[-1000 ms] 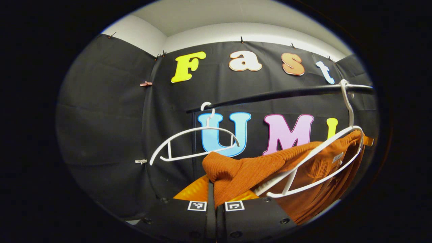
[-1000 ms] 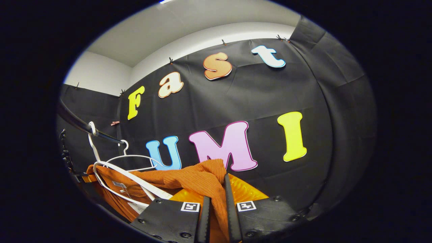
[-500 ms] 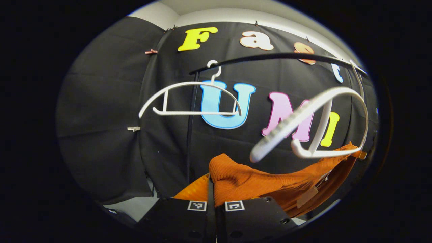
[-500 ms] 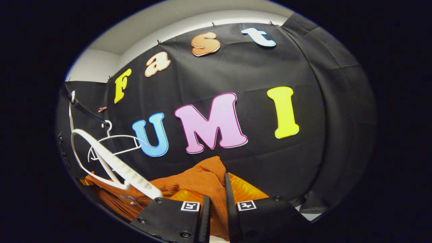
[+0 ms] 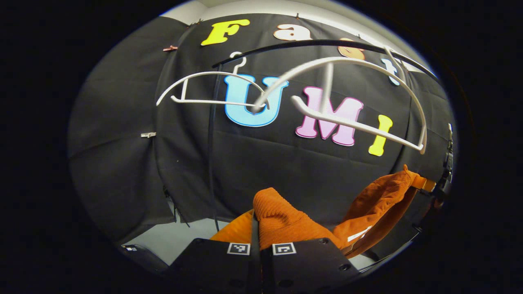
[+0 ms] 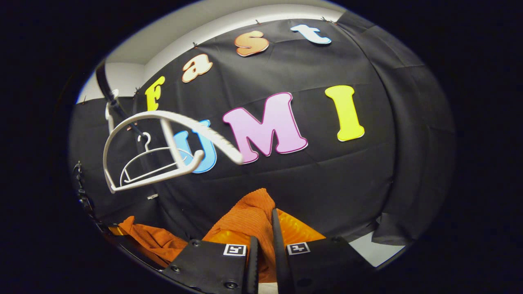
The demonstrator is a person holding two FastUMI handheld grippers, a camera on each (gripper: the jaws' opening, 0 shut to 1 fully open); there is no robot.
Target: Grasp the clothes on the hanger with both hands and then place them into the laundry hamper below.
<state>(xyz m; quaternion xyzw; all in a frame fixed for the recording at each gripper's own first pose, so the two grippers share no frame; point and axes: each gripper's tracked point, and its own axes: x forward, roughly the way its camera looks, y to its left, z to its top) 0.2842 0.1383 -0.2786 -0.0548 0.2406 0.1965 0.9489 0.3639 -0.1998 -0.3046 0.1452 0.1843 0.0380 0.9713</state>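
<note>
An orange ribbed garment [image 5: 286, 220] hangs slack between both grippers, below the hangers. My left gripper [image 5: 256, 228] is shut on one bunched corner of it; the cloth sags to the right and rises to a far corner [image 5: 392, 192]. In the right gripper view my right gripper [image 6: 263, 232] is shut on another fold of the garment [image 6: 249, 216], with more cloth trailing at the lower left [image 6: 147, 241]. The white hanger [image 5: 351, 94] that held it swings bare on the black rail [image 5: 318, 43], tilted; it also appears in the right gripper view as the near hanger [image 6: 163, 151].
A second bare white hanger [image 5: 204, 87] hangs farther along the rail, also seen as the small far hanger [image 6: 151, 163]. A black upright pole [image 5: 210, 155] stands against the cloth wall. Pale floor [image 5: 179, 241] shows low down, and pale floor [image 6: 376, 249] at the right.
Both grippers have dropped with the garment, which has slipped fully off the near hanger. That hanger now swings free above, and floor has come into sight.
</note>
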